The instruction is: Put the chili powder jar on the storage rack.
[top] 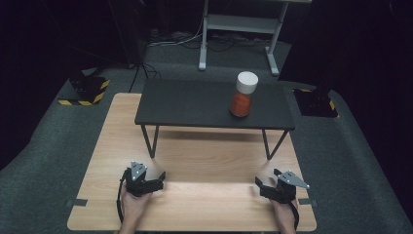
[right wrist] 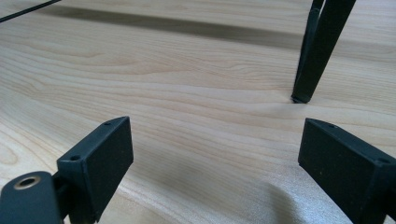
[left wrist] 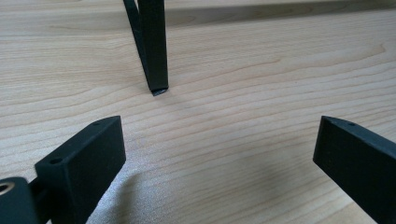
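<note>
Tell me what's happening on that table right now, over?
Left hand-held gripper and right hand-held gripper open, empty, on wooden table. Orange bottle upright on black shelf. Nothing in the way.

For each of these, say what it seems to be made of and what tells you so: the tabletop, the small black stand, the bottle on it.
Tabletop: pale wood or wood-look laminate, matt; grain lines run along it.
Small black stand: dark matt board on thin legs, probably metal.
Bottle: likely plastic; orange-red body, smooth white cap. Too small to be sure.

Right gripper [right wrist: 212,163] jaws wide apart over wooden table [right wrist: 187,93], near black leg [right wrist: 315,60].
</note>
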Demonstrator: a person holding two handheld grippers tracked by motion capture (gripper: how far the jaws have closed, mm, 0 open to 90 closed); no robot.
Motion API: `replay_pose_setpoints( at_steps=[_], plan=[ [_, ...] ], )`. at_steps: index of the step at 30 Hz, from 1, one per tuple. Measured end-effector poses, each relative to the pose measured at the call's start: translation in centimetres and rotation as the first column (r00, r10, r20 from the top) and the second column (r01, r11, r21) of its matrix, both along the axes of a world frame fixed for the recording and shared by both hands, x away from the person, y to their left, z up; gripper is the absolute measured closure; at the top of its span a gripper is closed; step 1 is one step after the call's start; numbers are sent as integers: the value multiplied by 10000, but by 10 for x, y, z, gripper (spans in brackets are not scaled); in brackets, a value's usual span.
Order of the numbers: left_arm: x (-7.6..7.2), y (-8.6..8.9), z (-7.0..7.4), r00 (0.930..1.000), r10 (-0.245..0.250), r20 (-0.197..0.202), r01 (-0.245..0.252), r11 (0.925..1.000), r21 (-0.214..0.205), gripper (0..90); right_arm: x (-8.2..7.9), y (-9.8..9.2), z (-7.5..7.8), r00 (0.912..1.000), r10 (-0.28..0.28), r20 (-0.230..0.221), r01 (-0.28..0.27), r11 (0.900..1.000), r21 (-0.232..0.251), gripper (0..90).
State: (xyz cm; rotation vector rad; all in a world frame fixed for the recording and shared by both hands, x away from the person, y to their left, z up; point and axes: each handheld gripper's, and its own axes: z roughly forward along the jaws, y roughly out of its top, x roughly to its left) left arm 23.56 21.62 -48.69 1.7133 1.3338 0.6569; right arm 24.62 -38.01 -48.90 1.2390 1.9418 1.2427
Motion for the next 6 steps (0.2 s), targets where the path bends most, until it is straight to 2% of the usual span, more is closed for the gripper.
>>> replay_pose_setpoints(
  at_steps=[6],
  plan=[
    [0,1,0,10000,-4,16,4,10000,-24,27,0,0,0,10000,5,-8,-5,10000,-35,97]
  ],
)
